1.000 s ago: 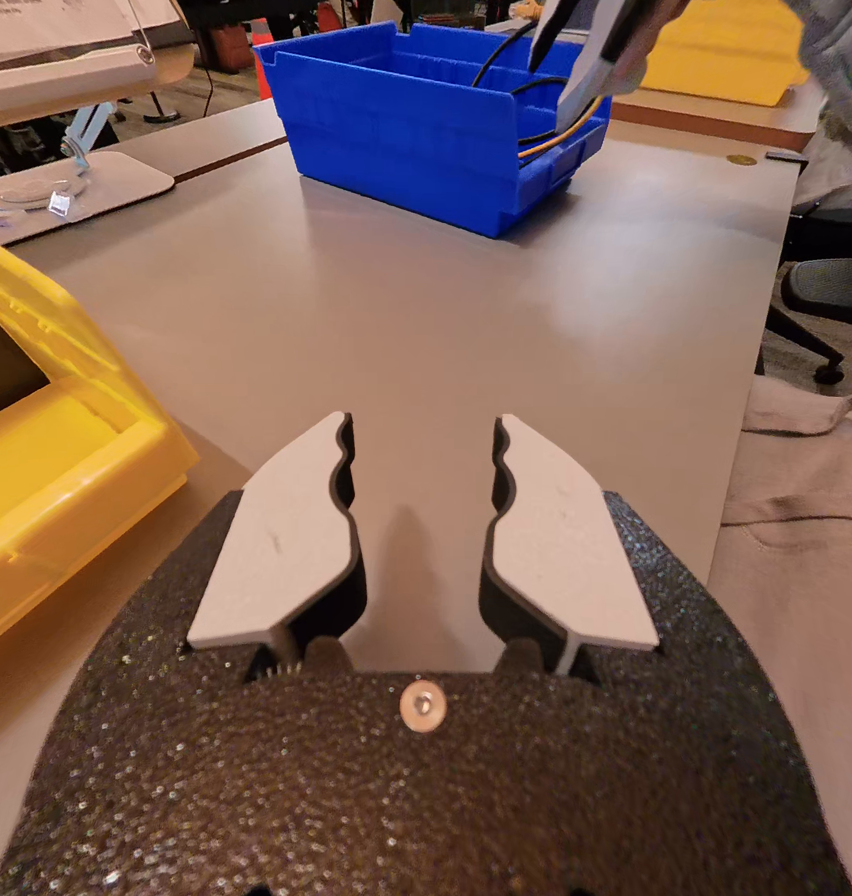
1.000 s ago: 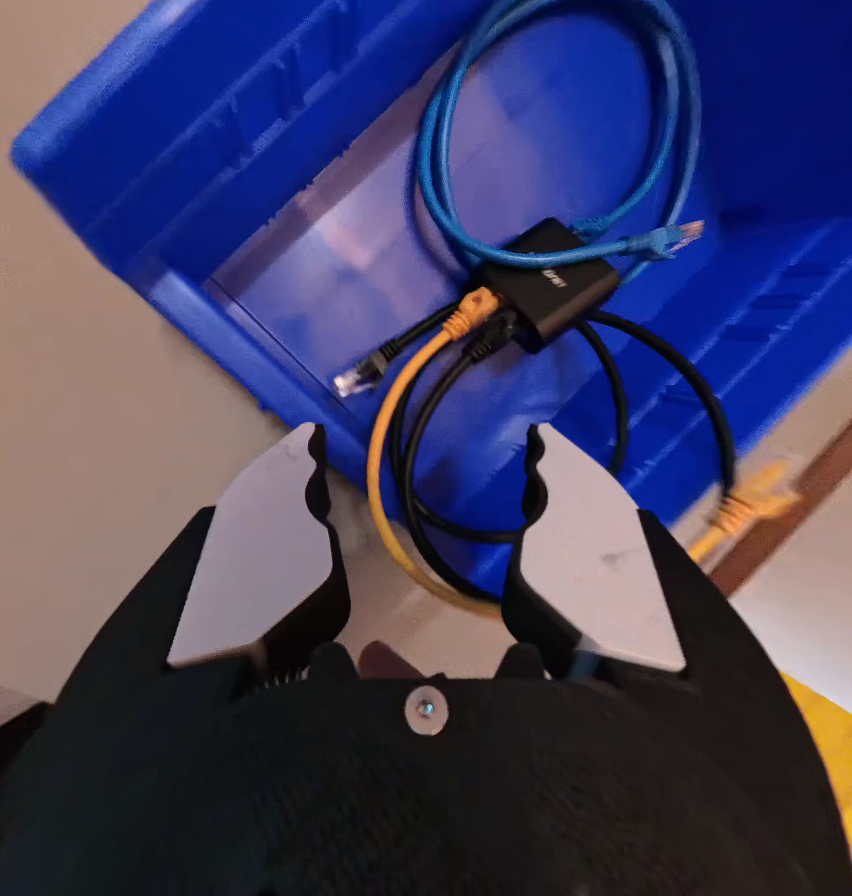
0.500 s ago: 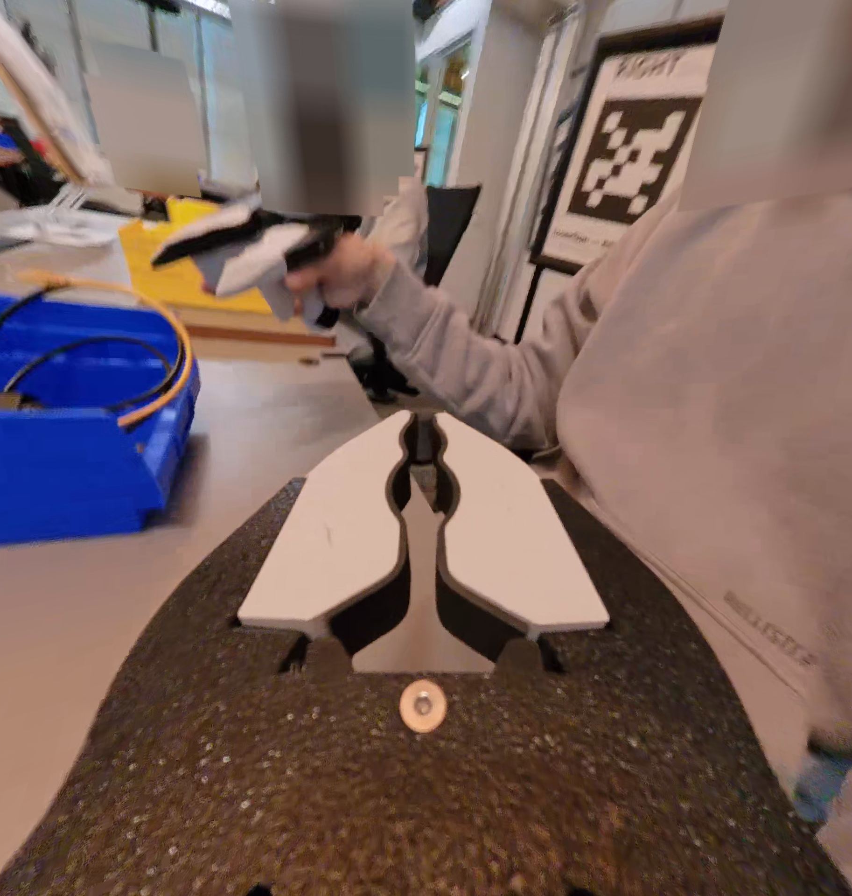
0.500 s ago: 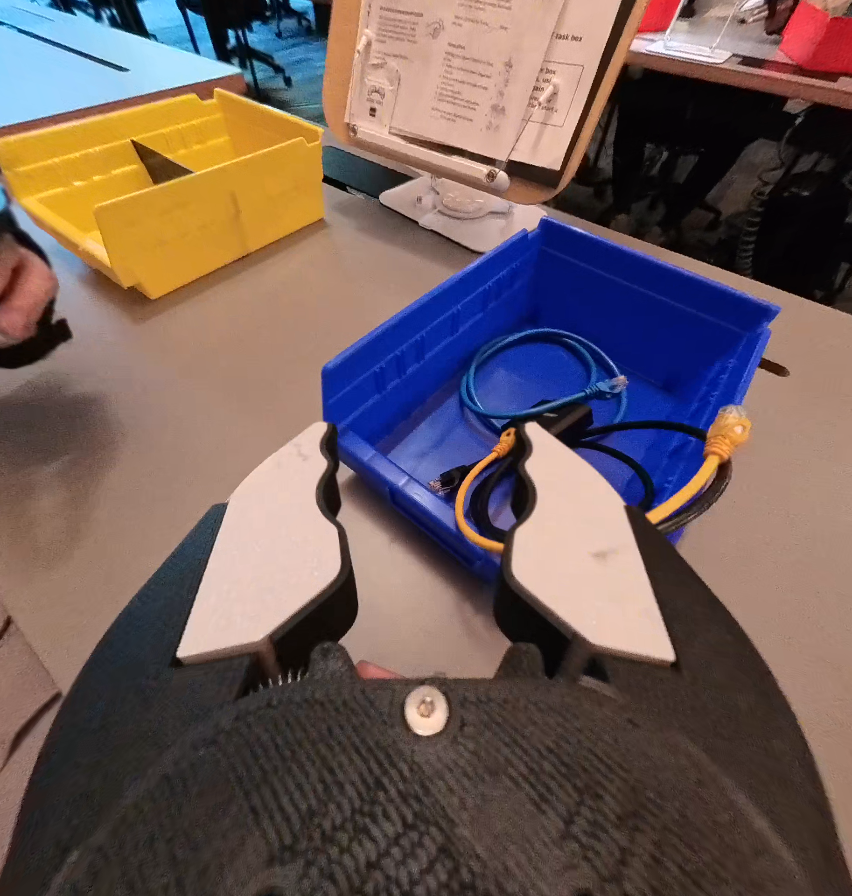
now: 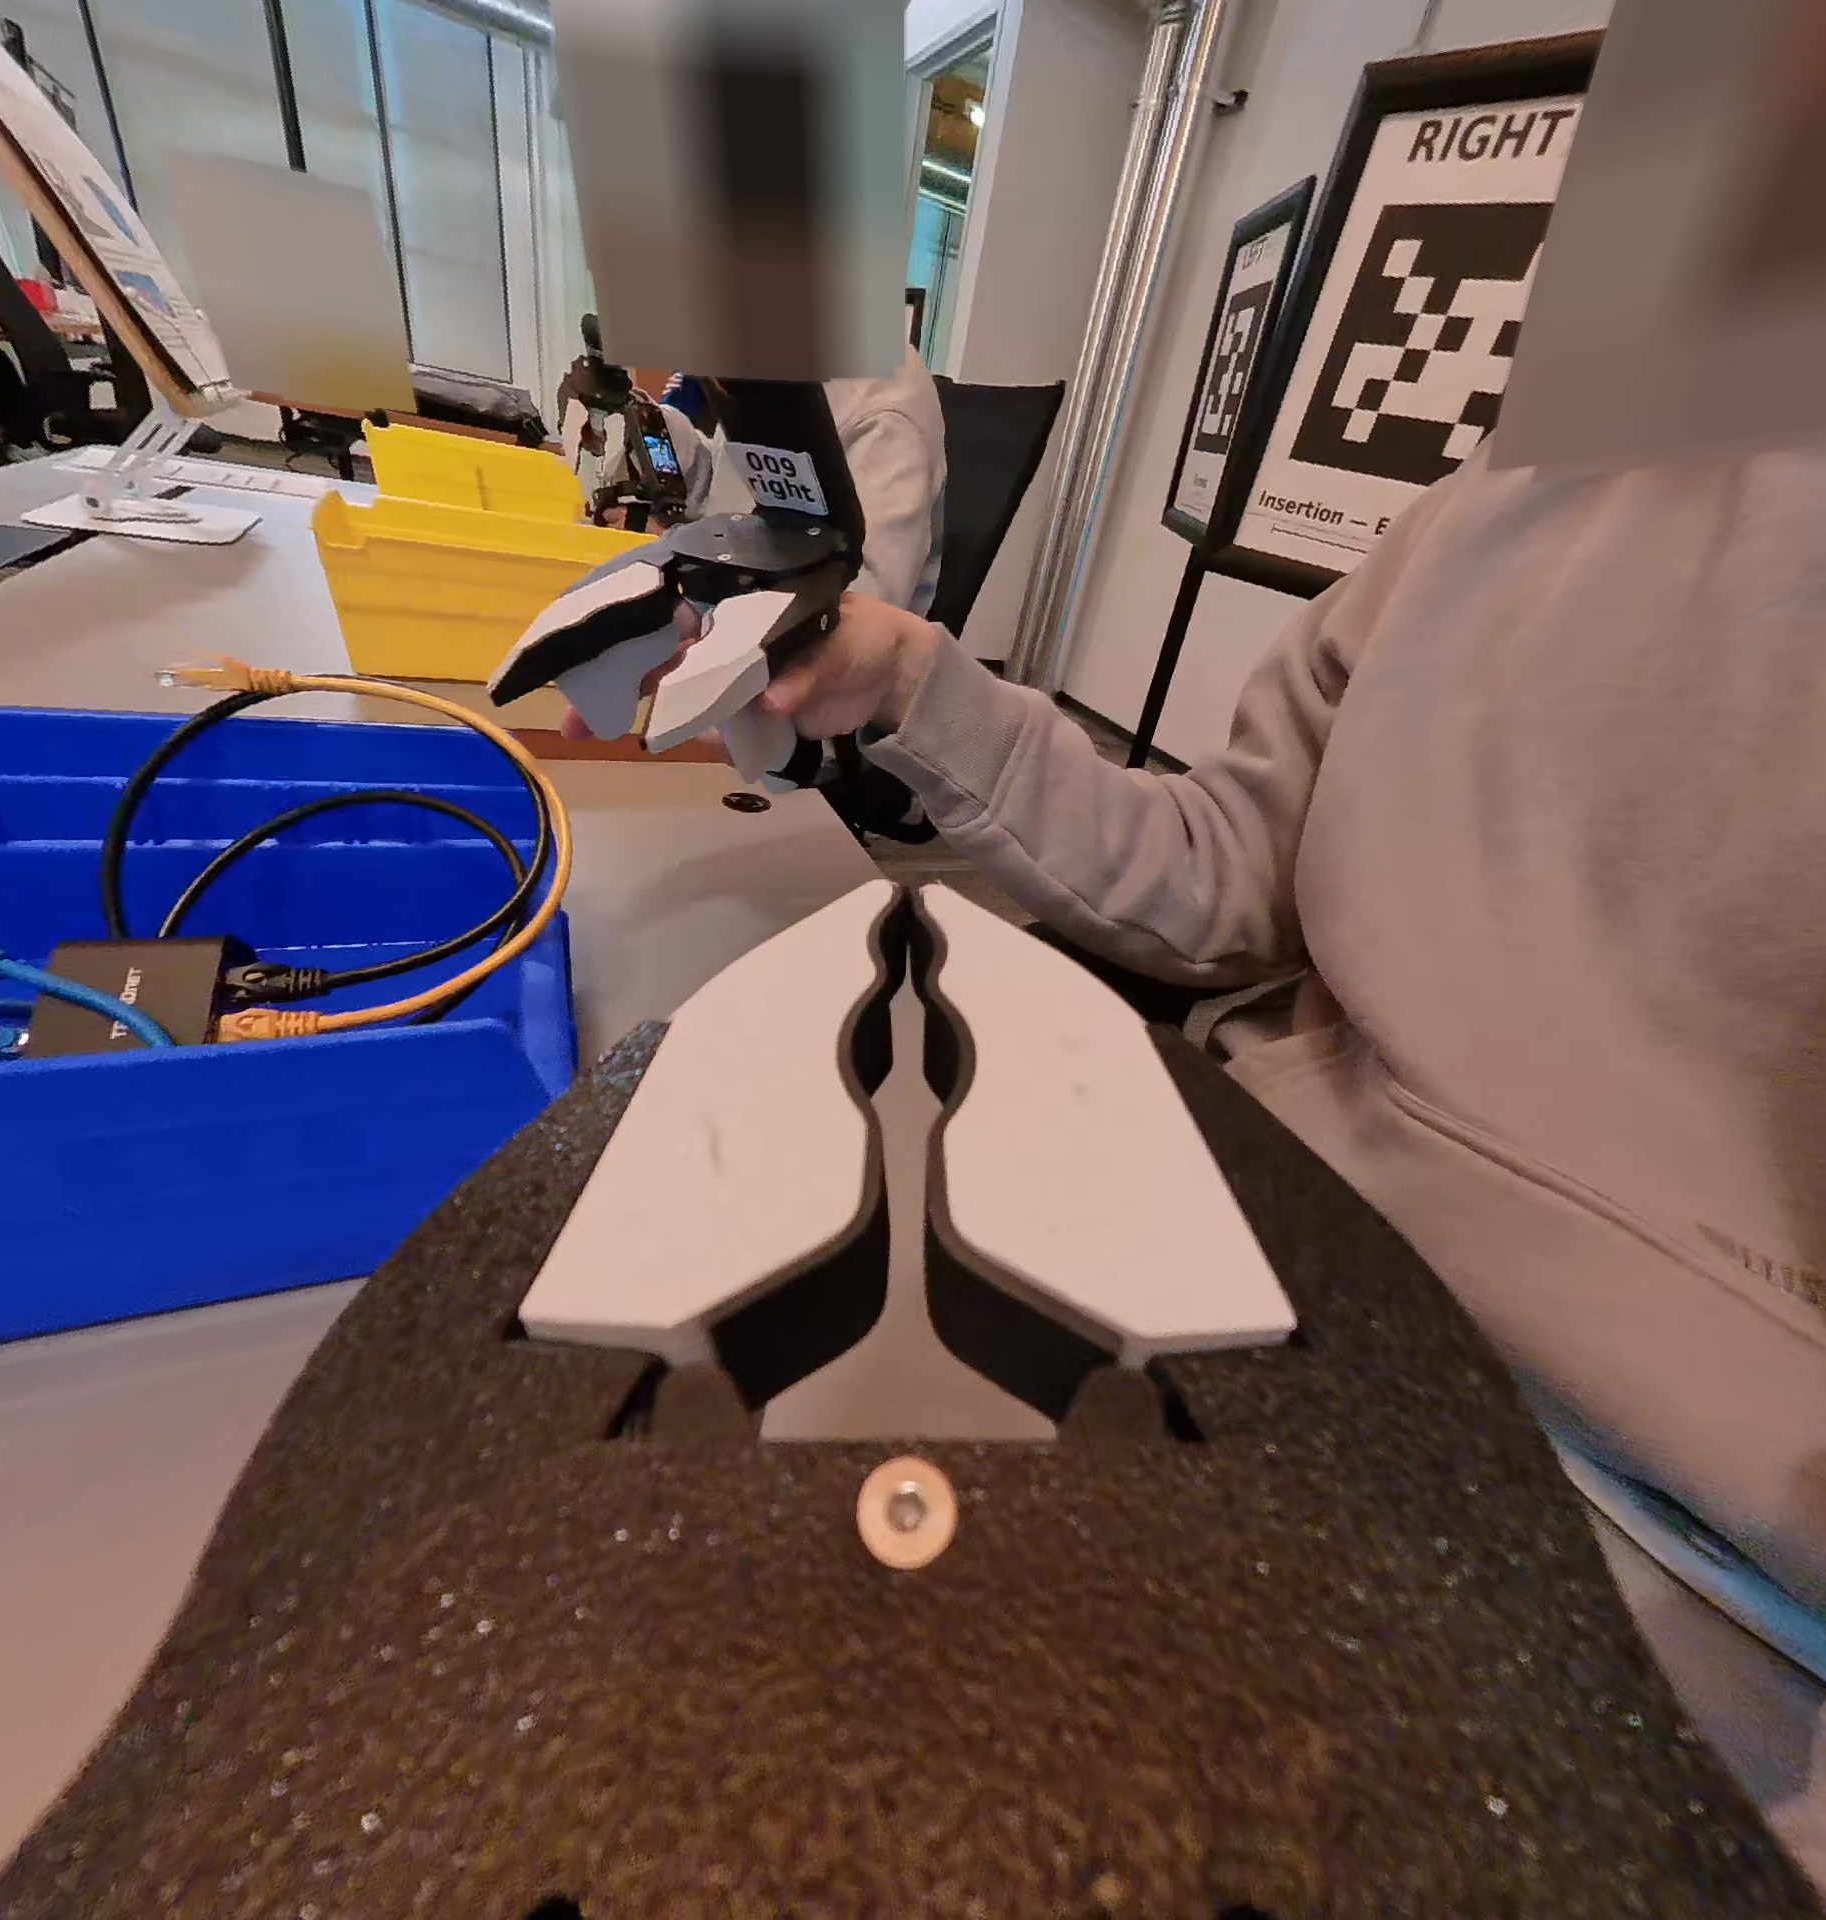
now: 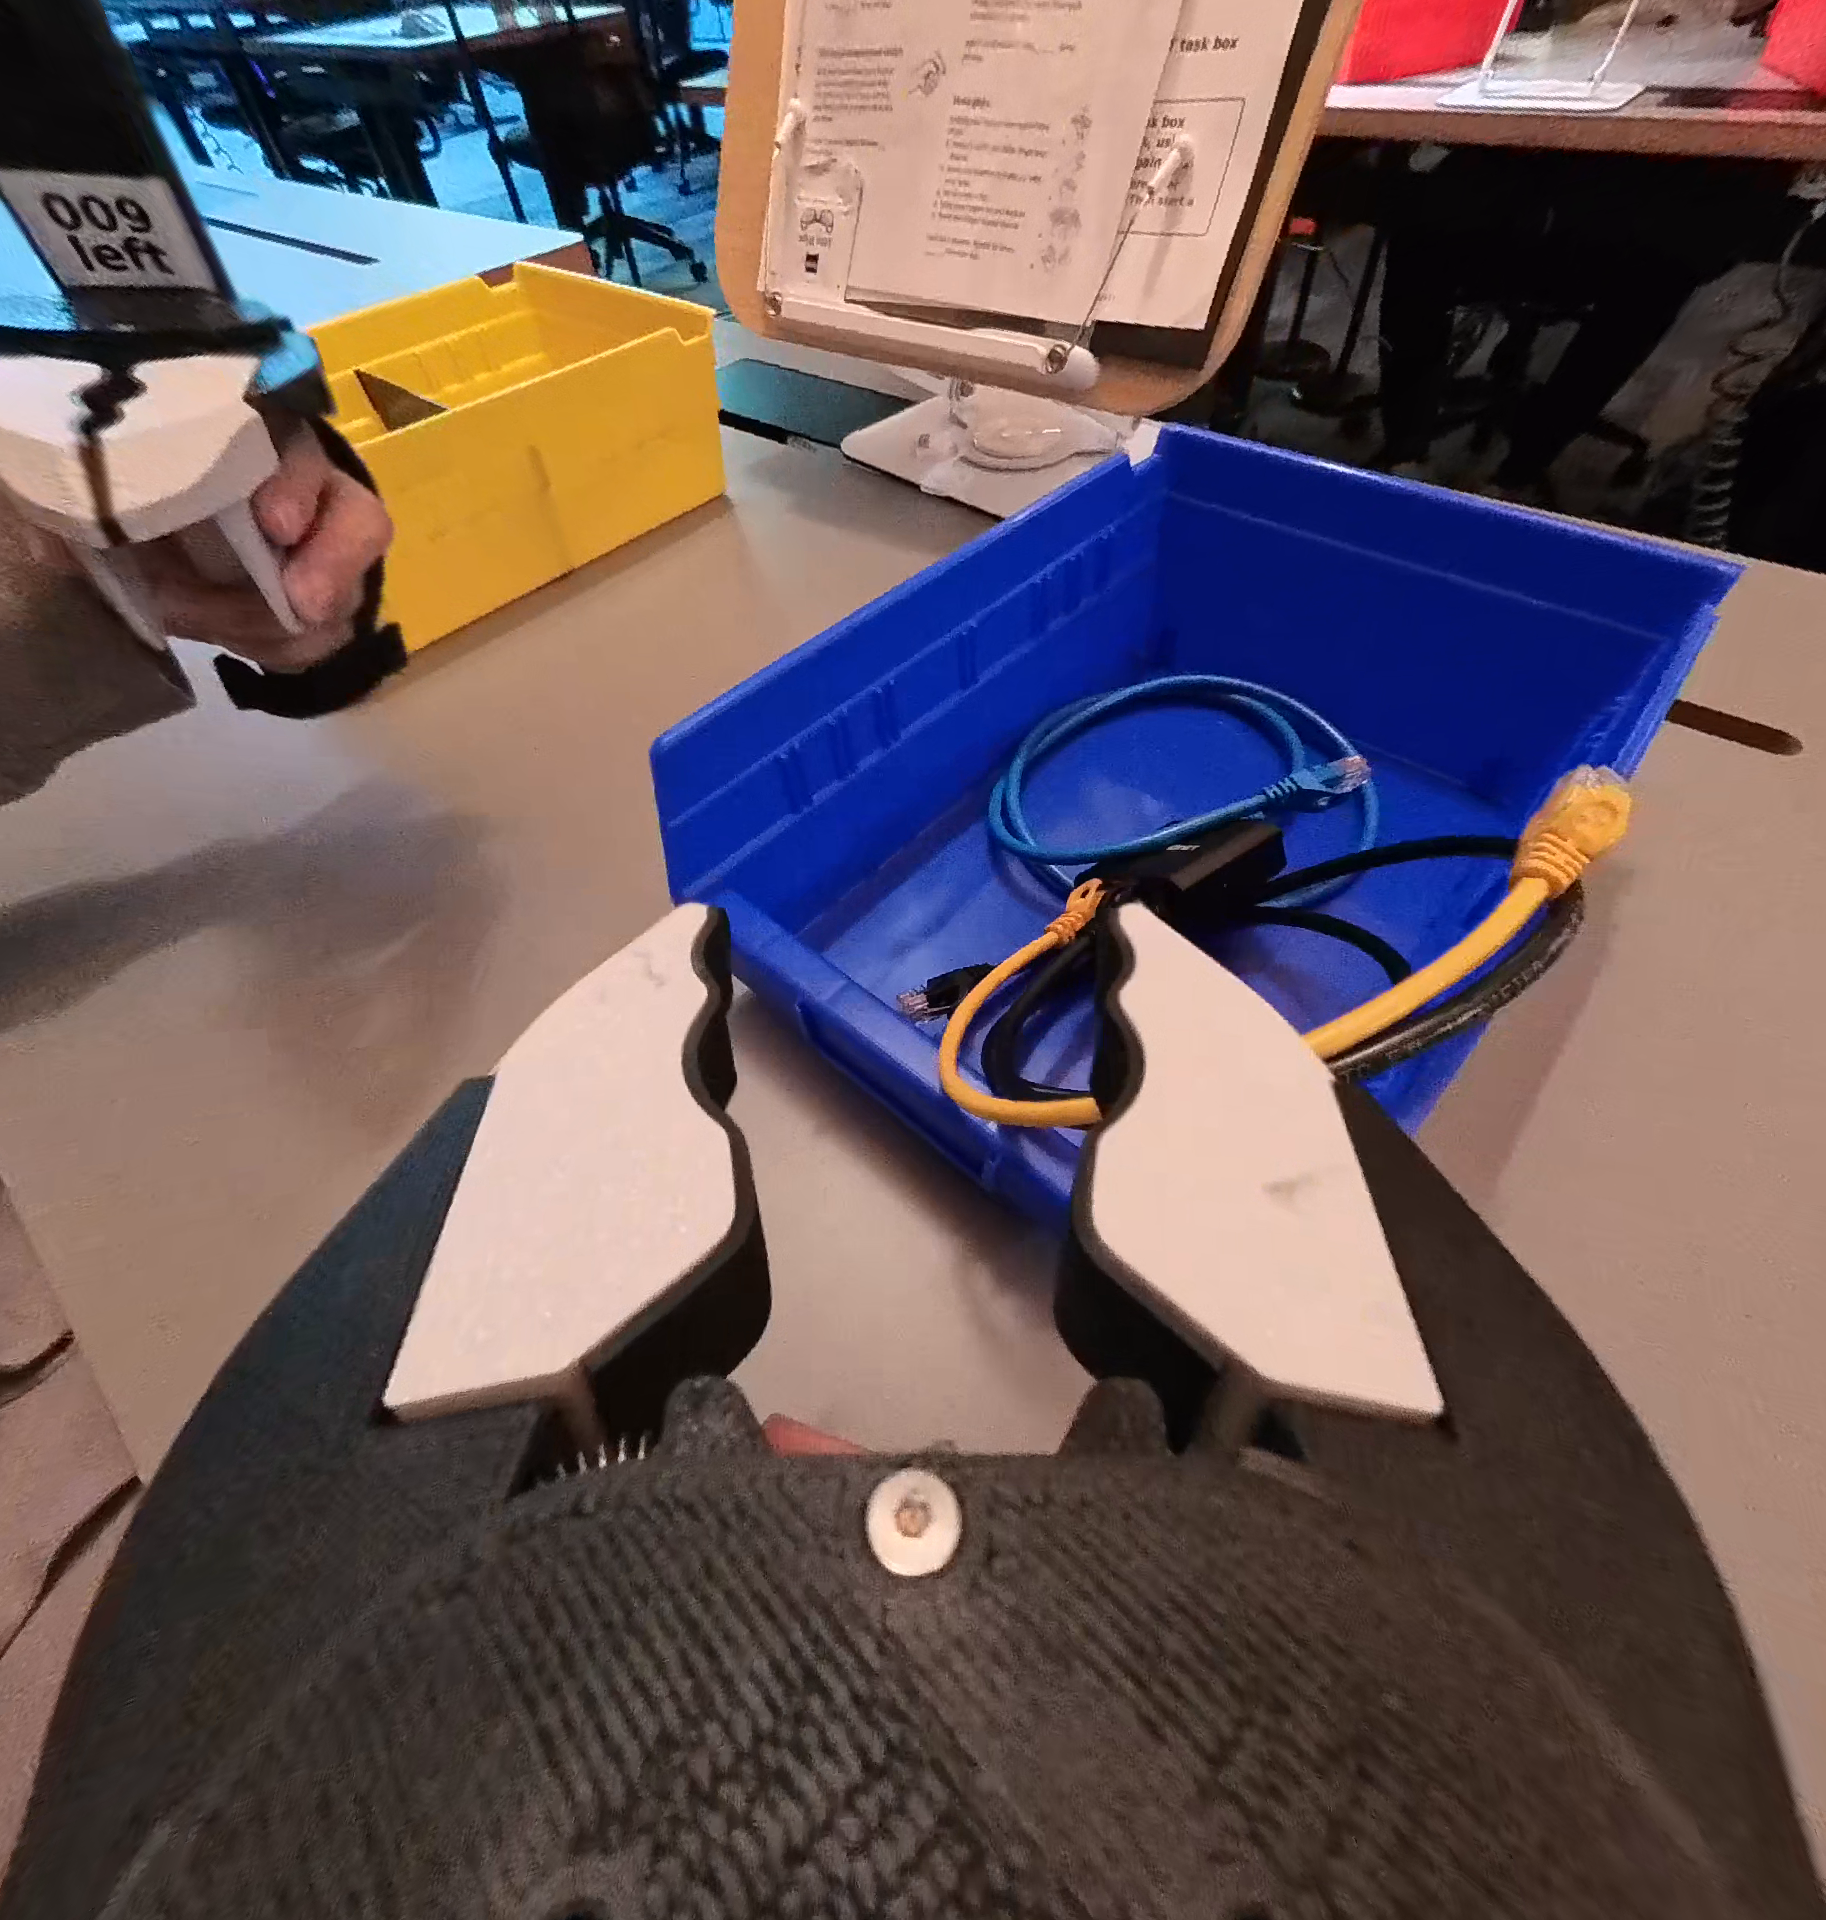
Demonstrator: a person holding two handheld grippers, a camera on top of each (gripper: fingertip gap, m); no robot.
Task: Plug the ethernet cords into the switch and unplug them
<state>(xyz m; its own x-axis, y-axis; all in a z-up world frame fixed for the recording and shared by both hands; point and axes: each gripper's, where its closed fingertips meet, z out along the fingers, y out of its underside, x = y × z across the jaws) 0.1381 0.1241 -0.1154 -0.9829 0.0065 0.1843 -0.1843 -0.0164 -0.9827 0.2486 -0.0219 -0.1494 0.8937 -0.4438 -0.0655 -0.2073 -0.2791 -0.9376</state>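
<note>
A blue bin (image 6: 888, 748) on the table holds a small black switch (image 6: 1210, 857). A yellow cord (image 6: 1408, 997) and a black cord (image 6: 1335, 925) are plugged into it, and a blue cord (image 6: 1179, 707) coils behind it. The yellow cord's free plug (image 6: 1579, 821) hangs over the bin's rim. My right gripper (image 6: 914, 935) is open and empty, just in front of the bin. My left gripper (image 5: 909, 904) is shut and empty, to the right of the bin (image 5: 213, 1164), pointing at the person. The switch (image 5: 130, 987) and the open right gripper (image 5: 576, 712) also show there.
A yellow bin (image 6: 535, 457) stands at the far left and a clipboard stand with papers (image 6: 992, 187) behind the blue bin. The shut left gripper (image 6: 98, 416) is held above the table (image 6: 369, 831). The person's sweater (image 5: 1511, 831) fills the right of the left wrist view.
My left gripper has shut and swung right, from facing the bin to facing the person. My right gripper has drawn back from above the bin and stays open.
</note>
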